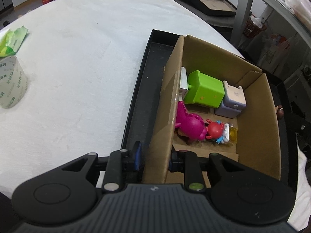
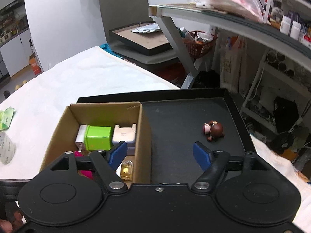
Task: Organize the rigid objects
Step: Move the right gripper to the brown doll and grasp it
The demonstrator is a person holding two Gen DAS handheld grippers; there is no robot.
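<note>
1. The one toy not yet boxed is a small brown figurine [image 2: 213, 130], lying on its side on the bare floor of the black tray [image 2: 175, 120], to the right of the cardboard box [image 2: 144, 136] and well apart from it.
2. It lies ahead of the right gripper [image 2: 160, 154] and off toward that gripper's right fingertip [image 2: 201, 155]; its long axis seems to run roughly crosswise to the fingers. The right gripper is plainly the nearer one, and its jaws stand wide apart with nothing between them, the left finger hanging over the box.
3. The left gripper [image 1: 154, 158] is clamped on the box's left wall, one finger outside and one inside, so I judge it is steadying the box.
4. Count inside the box: one green cube-shaped toy [image 1: 204, 90], one pale lavender boxy toy [image 1: 232, 101], one white plug-like block [image 1: 183, 82], one magenta dinosaur [image 1: 191, 126], one red crab-like figure [image 1: 213, 129], one small yellow clear block [image 1: 232, 134]. Six in, one out.
5. Away on the white cloth [image 1: 77, 68]: one roll of tape [image 1: 10, 82] and one green packet [image 1: 12, 40].
</note>
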